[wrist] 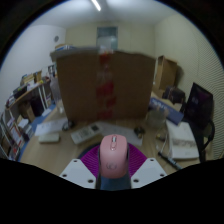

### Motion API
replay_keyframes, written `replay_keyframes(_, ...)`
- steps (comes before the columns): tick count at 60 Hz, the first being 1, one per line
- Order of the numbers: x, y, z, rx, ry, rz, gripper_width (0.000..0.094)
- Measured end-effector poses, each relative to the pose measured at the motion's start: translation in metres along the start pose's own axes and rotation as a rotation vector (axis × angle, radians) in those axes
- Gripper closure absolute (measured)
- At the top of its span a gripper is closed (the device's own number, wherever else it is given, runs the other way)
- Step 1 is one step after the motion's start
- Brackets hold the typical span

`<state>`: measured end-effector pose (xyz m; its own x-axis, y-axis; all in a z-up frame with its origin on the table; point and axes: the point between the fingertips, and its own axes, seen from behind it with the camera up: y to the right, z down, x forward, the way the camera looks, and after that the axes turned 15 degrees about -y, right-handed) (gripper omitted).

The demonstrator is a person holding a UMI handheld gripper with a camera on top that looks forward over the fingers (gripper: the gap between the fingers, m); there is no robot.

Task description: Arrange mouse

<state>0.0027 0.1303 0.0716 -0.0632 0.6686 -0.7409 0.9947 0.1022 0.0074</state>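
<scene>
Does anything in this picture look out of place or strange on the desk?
One thing stands out: a large cardboard box stands upright in the middle of the desk, hiding what lies behind it. The pink mouse sits straight between the gripper's fingers; nothing looks spilled or damaged.

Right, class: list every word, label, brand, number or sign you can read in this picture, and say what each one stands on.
None can be read.
Cardboard box: red markings on its front, too blurred to read.
Pink mouse, between the fingers of the gripper: no marking visible.
Monitor: dark screen, no text visible.
</scene>
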Motion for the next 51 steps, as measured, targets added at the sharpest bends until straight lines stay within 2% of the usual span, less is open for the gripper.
replay_keyframes(8,0.047,0.001,0.057,-0.025,-0.114,-0.038,0.0601)
replay_keyframes(9,0.051,-0.001,0.065,-0.026,-0.134,-0.047,0.0561)
replay_keyframes(10,0.053,-0.001,0.073,-0.028,-0.151,-0.056,0.0571)
replay_keyframes(11,0.055,-0.002,0.062,-0.012,-0.093,-0.067,0.0581)
replay_keyframes(13,0.055,-0.003,0.065,0.014,-0.103,-0.088,0.0556)
replay_keyframes(14,0.055,-0.003,0.066,0.018,-0.109,-0.096,0.0502)
replay_keyframes(15,0.055,-0.004,0.067,0.014,-0.12,-0.103,0.0505)
replay_keyframes(16,0.054,-0.003,0.065,0.005,-0.117,-0.107,0.0406)
replay_keyframes(17,0.054,-0.003,0.065,-0.007,-0.127,-0.111,0.0374)
replay_keyframes(18,0.054,-0.003,0.066,-0.019,-0.137,-0.116,0.0402)
replay_keyframes(20,0.053,-0.006,0.067,-0.026,-0.159,-0.136,0.0334)
replay_keyframes(24,0.043,-0.014,0.068,0.003,-0.183,-0.197,0.0052)
replay_keyframes(25,0.04,-0.014,0.067,0.013,-0.184,-0.206,0.006)
replay_keyframes(26,0.036,-0.014,0.066,0.021,-0.181,-0.213,0.0107)
replay_keyframes(36,-0.041,0.01,0.063,0.104,-0.131,-0.228,0.0098)
replay_keyframes(51,-0.139,0.054,0.112,0.222,-0.116,-0.197,0.0097)
